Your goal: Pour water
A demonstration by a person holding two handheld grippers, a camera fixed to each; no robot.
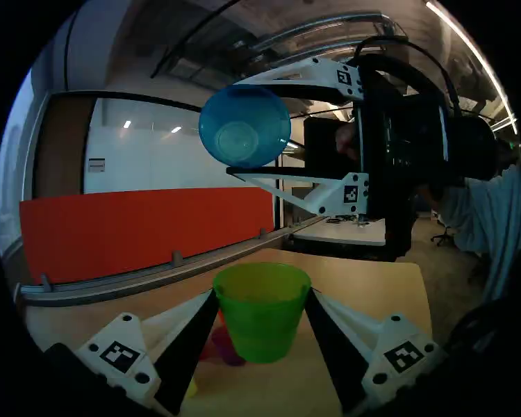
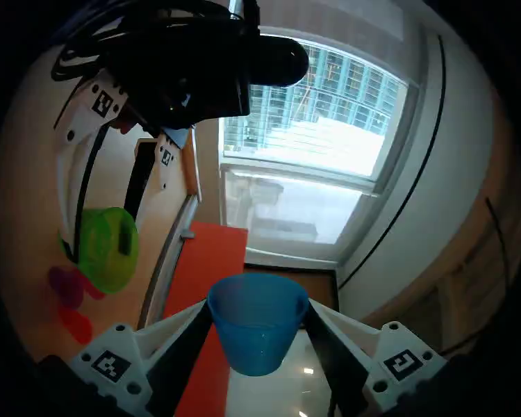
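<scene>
My left gripper (image 1: 260, 309) is shut on an upright green cup (image 1: 262, 318) just above the wooden table (image 1: 371, 285). Higher up and a little behind it, a blue cup (image 1: 244, 126) lies tipped on its side with its mouth turned toward the green cup. My right gripper (image 1: 233, 126) holds the blue cup from the right. In the right gripper view the blue cup (image 2: 258, 323) sits between my right gripper's (image 2: 258, 313) two fingers. Farther off in that view, the left gripper (image 2: 101, 240) holds the green cup (image 2: 108, 249). No water stream is visible.
Small purple (image 1: 227, 345), red and yellow cups lie on the table beside the green cup; they show again as cups (image 2: 69, 285) in the right gripper view. An orange partition (image 1: 142, 226) runs along the table's far side. A person's sleeve (image 1: 483, 201) is at the right. A large window (image 2: 309, 153) lies beyond.
</scene>
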